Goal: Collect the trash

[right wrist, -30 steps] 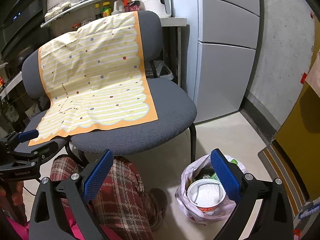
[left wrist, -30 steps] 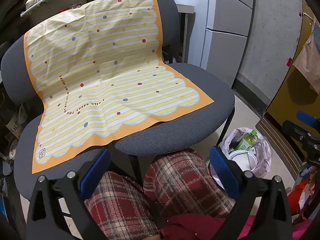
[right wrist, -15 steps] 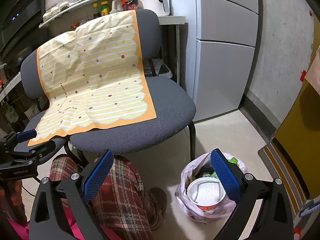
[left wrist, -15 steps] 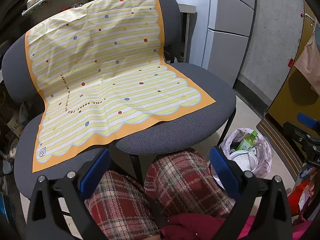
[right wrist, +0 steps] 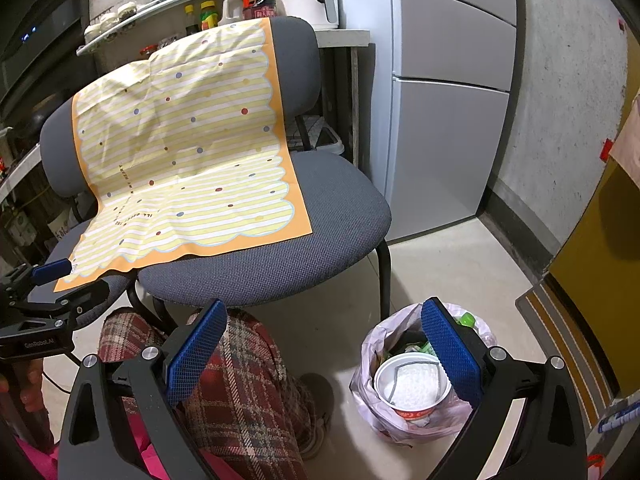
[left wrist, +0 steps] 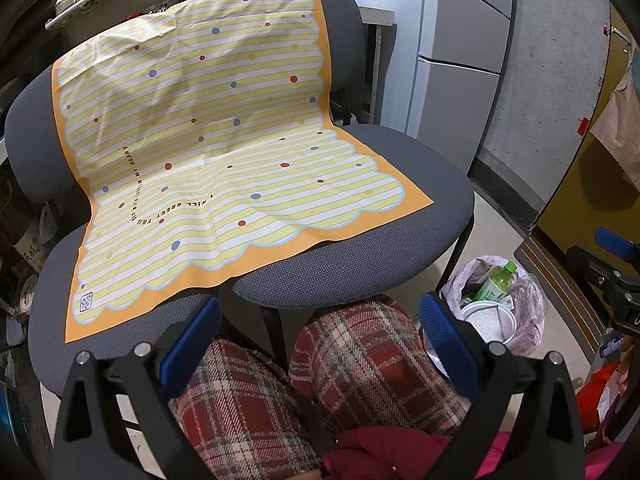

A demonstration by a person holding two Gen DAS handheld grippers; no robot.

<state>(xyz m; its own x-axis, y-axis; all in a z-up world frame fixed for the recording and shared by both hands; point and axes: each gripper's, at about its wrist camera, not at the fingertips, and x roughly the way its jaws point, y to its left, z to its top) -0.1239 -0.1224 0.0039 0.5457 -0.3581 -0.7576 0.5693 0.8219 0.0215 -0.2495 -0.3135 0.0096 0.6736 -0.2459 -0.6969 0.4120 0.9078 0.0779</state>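
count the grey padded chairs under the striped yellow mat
2. One grey padded chair on the right, next to the white trash bag; the other grey padded chair pushed against its left side. The striped yellow mat spans both.

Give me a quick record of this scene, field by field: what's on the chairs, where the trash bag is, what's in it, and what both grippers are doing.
chairs: two grey chairs side by side, only a mat on them
mat: yellow striped mat draped over backrests and seats
trash bag: on the floor right of the chairs, open
bag contents: white cup, green bottle, other scraps
left gripper: open, empty, above plaid-trousered knees
right gripper: open, empty, above the bag
loose trash: none visible on the mat
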